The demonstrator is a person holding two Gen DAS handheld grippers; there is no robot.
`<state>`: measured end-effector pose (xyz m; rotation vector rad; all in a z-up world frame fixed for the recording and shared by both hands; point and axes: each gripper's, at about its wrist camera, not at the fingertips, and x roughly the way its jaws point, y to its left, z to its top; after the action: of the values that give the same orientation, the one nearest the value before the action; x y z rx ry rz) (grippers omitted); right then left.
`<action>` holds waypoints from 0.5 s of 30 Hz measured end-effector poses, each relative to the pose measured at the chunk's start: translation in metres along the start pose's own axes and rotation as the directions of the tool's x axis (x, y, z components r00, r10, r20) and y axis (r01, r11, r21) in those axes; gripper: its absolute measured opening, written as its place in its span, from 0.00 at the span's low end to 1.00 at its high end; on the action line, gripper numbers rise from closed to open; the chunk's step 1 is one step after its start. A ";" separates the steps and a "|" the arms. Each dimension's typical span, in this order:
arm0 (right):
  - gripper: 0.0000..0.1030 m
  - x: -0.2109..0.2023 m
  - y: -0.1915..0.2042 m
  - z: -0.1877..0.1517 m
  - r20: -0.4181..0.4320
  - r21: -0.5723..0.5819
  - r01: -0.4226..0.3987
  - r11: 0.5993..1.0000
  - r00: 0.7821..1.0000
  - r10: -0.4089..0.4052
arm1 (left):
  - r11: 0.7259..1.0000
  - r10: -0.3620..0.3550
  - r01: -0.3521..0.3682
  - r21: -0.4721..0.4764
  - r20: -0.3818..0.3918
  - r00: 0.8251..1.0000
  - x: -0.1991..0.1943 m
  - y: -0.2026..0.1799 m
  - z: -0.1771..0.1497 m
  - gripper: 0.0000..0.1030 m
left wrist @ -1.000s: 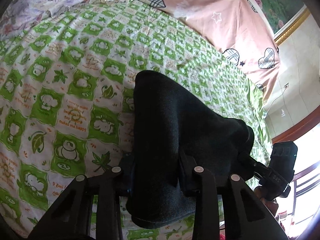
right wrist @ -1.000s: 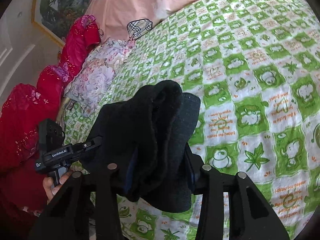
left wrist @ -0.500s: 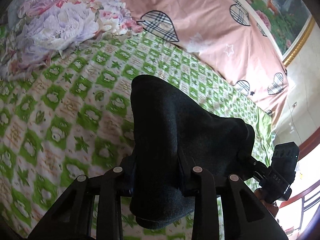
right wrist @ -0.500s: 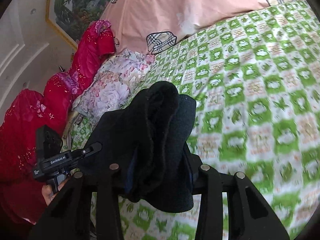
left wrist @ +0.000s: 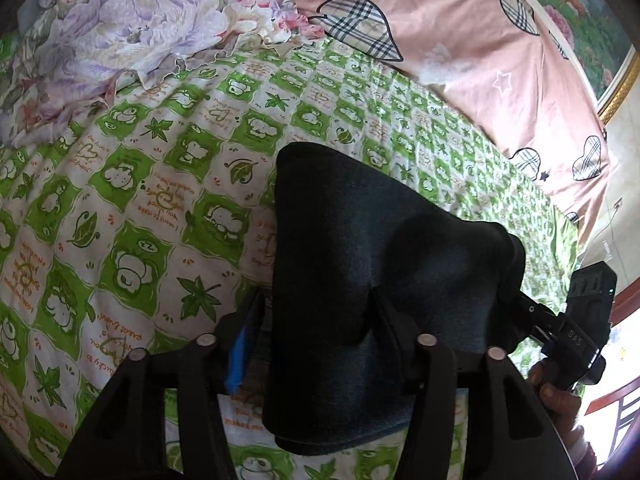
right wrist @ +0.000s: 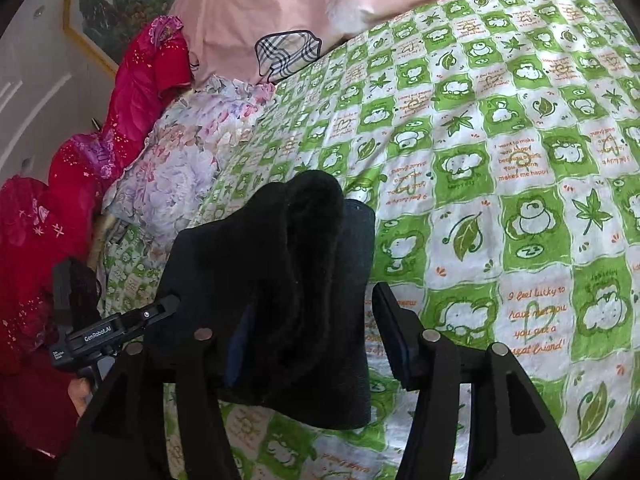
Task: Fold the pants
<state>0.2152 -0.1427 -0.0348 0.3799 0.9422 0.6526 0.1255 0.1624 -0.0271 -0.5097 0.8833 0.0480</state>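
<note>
Both jaws clamped on dark pants (left wrist: pixel 360 264) — left gripper (left wrist: pixel 316 320) pinching a thick fold, right gripper (right wrist: pixel 304 312) set wider yet apparently gripping a bunched, fuzzy-lined edge, though contact on the right finger (right wrist: pixel 394 332) hard to confirm. Cloth lifted clear above the green checked bedsheet (left wrist: pixel 160 200), stretched between the two tools. Floral pillow (right wrist: pixel 176 168) and pink quilt (left wrist: pixel 460 40) near. Likely risks: bunched layers slipping from the looser right hold, or a skewed, creased fold if lowered unevenly — sagging middle landing first.
</note>
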 end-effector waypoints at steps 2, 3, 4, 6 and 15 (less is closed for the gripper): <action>0.56 0.000 0.000 0.000 0.002 0.002 0.000 1.000 1.000 0.000 | 1.000 0.001 -0.001 -0.008 -0.004 1.000 0.002 0.002 0.000 0.59; 0.56 -0.001 0.000 0.000 0.002 0.006 -0.001 1.000 1.000 0.001 | 1.000 0.004 -0.004 -0.012 -0.003 1.000 0.001 0.003 0.000 0.61; 0.56 -0.001 0.000 0.000 0.002 0.007 0.000 1.000 1.000 0.000 | 1.000 0.012 -0.012 -0.012 0.001 1.000 0.000 0.002 0.000 0.62; 0.57 -0.006 0.005 0.000 0.005 -0.004 0.012 1.000 1.000 -0.012 | 1.000 0.025 -0.025 -0.008 0.007 1.000 -0.004 0.001 -0.001 0.62; 0.66 -0.033 0.042 -0.004 0.059 -0.115 0.091 0.989 0.995 -0.085 | 0.991 0.131 -0.133 0.031 0.052 0.990 -0.032 -0.011 -0.012 0.72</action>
<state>0.1835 -0.1327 0.0073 0.2484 0.8600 0.6113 0.0985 0.1527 -0.0049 -0.4158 0.8667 0.1656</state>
